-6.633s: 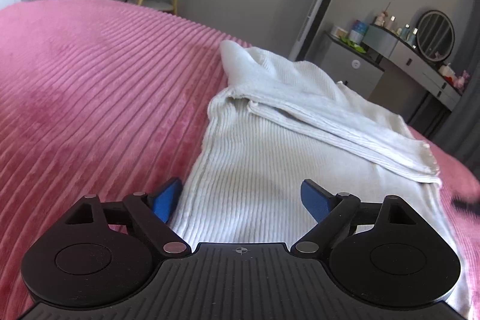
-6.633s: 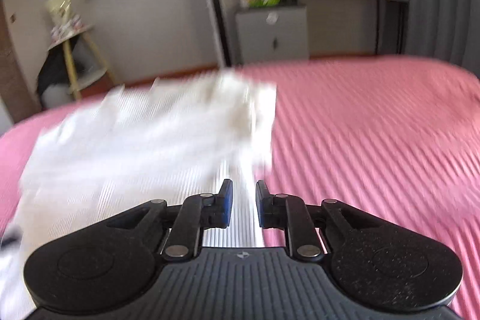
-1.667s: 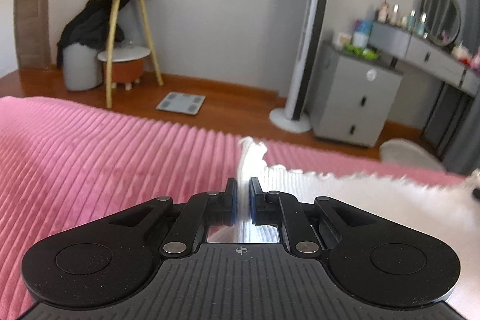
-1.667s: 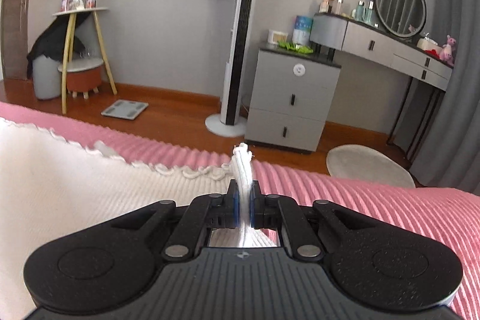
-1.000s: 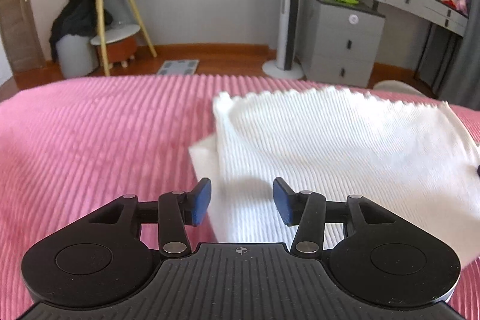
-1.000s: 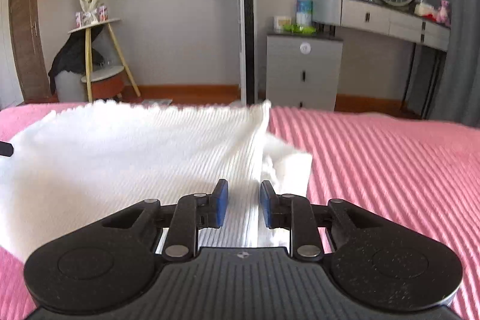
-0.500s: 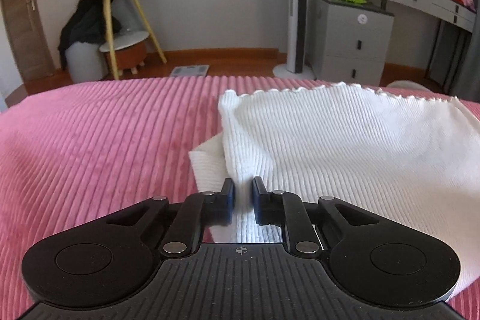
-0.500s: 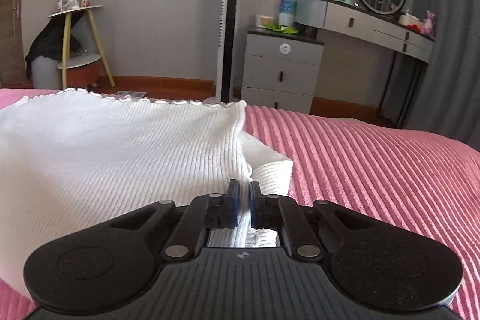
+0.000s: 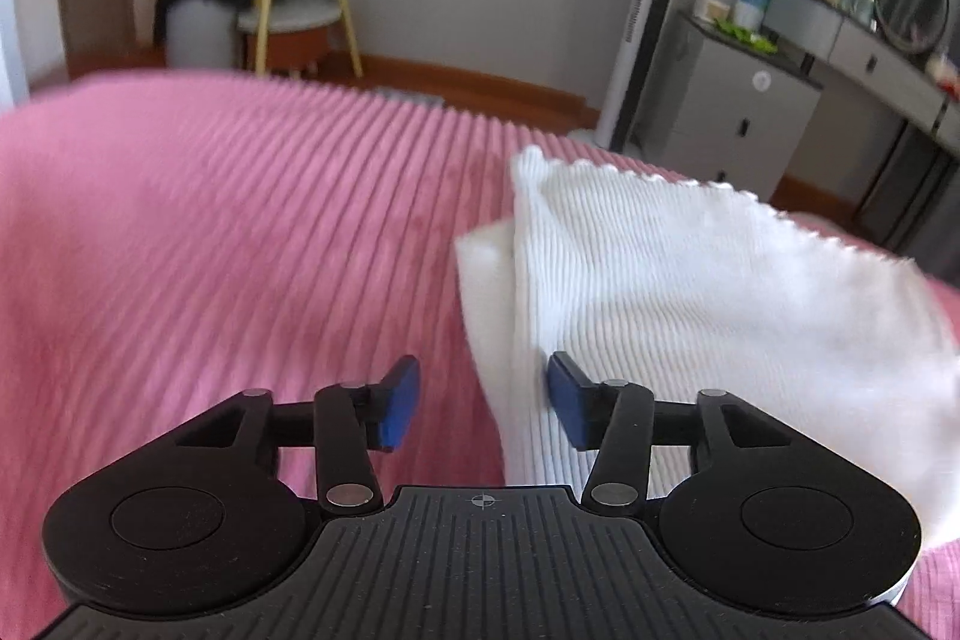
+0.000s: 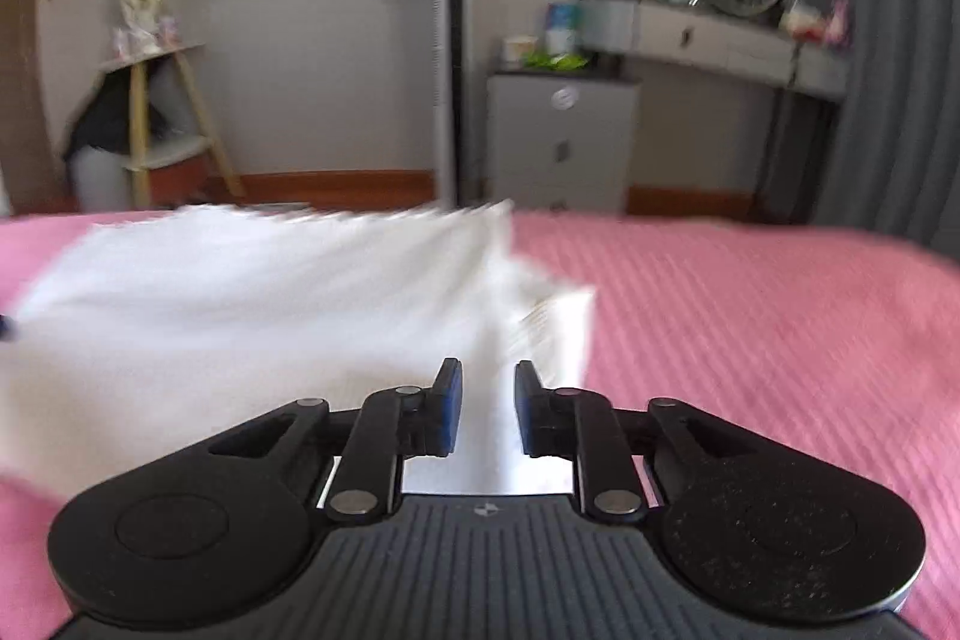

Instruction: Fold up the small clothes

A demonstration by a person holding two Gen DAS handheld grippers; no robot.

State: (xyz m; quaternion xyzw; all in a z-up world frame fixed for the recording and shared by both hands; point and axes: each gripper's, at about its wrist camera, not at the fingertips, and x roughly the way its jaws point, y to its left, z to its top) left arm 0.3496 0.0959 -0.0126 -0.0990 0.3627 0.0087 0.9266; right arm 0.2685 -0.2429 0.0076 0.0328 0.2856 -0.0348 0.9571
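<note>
White ribbed knit garment [image 9: 690,292] is lying folded on the pink corduroy bed cover [image 9: 210,232], toward the bed's far edge, its scalloped hem facing the room. It is looking soft, light and limp, so it is likely sagging if lifted; pinching both doubled side edges seems the surest hold. Left gripper [image 9: 483,403] is standing with jaws apart astride the garment's left edge, holding nothing. Right gripper [image 10: 485,407] is also parted, over the right edge where a lower layer is poking out. Bare cover is lying wide on both sides
</note>
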